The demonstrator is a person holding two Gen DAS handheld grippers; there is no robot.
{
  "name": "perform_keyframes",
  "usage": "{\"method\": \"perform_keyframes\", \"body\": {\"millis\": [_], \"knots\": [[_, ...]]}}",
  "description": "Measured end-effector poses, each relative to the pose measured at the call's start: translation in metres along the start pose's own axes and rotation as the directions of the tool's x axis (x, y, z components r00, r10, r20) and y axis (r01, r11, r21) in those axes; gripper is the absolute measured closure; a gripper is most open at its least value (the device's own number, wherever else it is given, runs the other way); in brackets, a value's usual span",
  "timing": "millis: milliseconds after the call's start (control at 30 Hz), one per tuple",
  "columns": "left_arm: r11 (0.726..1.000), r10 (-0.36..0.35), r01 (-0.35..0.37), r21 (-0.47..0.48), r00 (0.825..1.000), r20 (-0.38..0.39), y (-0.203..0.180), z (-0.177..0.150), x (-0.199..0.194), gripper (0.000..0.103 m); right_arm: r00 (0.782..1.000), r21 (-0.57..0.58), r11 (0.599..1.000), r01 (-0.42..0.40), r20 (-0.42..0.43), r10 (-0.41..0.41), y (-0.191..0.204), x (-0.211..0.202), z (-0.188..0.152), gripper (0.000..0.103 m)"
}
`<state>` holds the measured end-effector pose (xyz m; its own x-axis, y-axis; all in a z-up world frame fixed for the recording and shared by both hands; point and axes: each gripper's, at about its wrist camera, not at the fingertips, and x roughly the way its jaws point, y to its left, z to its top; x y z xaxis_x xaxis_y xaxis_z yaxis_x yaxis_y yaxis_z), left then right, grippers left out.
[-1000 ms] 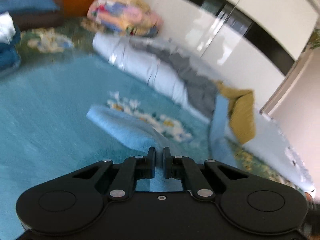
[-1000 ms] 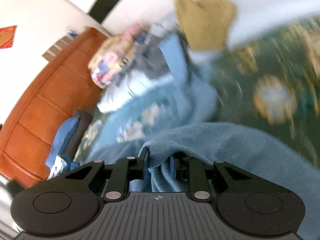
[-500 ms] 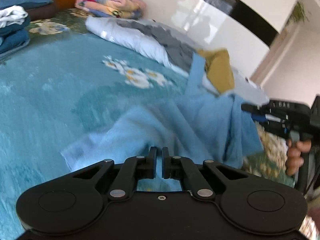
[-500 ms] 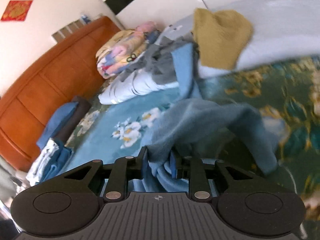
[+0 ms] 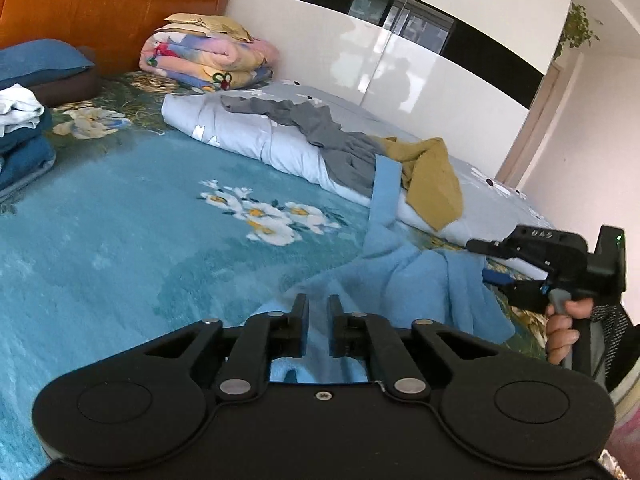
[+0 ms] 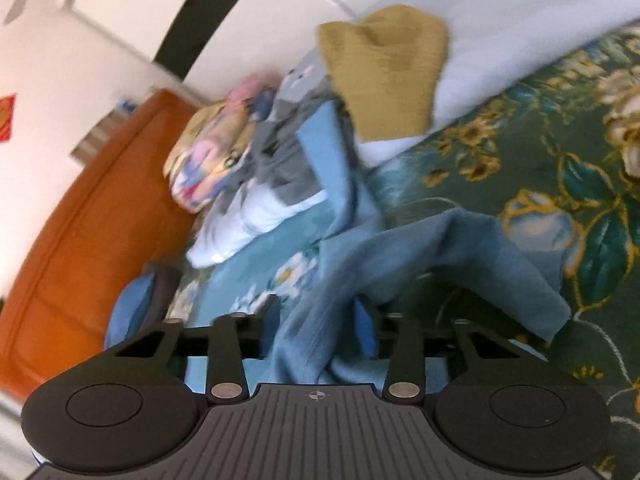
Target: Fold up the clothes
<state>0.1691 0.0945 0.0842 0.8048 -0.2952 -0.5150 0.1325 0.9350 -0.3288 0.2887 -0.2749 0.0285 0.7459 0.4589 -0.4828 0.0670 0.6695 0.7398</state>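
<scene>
The light blue garment (image 5: 420,276) lies crumpled on the teal floral blanket (image 5: 120,240), near the bed's right side, with one narrow strip running up onto the pale folded quilt (image 5: 248,136). In the right wrist view the same cloth (image 6: 400,248) rises in a bunched fold from the blanket to the right gripper (image 6: 320,320), whose jaws are closed on it, a thick wad of fabric filling the narrow gap between the fingers. The rest hangs off in loose, uneven folds, one corner trailing to the right over the dark green flowered bedspread (image 6: 560,160).

The left gripper (image 5: 318,312) has its jaws slightly apart; they have just been opening. Blue cloth shows through the narrow gap between them, but the pads do not appear to press on it. From the left wrist view the right gripper (image 5: 486,258) shows at the right edge, with a hand (image 5: 564,320) around its grip.

On the quilt lie a grey garment (image 5: 320,136) and a mustard-yellow one (image 5: 432,176). A rolled multicoloured blanket (image 5: 208,60) sits by the orange-brown wooden headboard (image 5: 100,8), with a blue pillow (image 5: 40,62) and a stack of folded clothes (image 5: 20,132) at the left. Glossy white wardrobe doors (image 5: 400,72) with a black band stand behind the bed.
</scene>
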Motion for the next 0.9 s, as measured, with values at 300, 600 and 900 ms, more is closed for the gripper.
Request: {"method": "perform_keyframes", "body": {"millis": [300,600,900], "knots": [[0.999,0.007,-0.006,0.043,1.000,-0.018,-0.012,0.019,0.028,0.062,0.974,-0.016,0.998,-0.067,0.216,0.069,-0.011,-0.067,0.015,0.099],[0.992,-0.011,0.023,0.125,0.995,-0.095,-0.030,0.033,0.087,0.055,0.938,0.046,0.989,0.143,0.312,-0.150,-0.066,-0.175,-0.021,0.099],[0.984,0.020,0.020,0.174,0.975,-0.221,-0.040,0.039,0.166,0.053,0.938,0.132,0.941,0.312,0.117,-0.327,-0.105,-0.164,-0.057,0.098]]}}
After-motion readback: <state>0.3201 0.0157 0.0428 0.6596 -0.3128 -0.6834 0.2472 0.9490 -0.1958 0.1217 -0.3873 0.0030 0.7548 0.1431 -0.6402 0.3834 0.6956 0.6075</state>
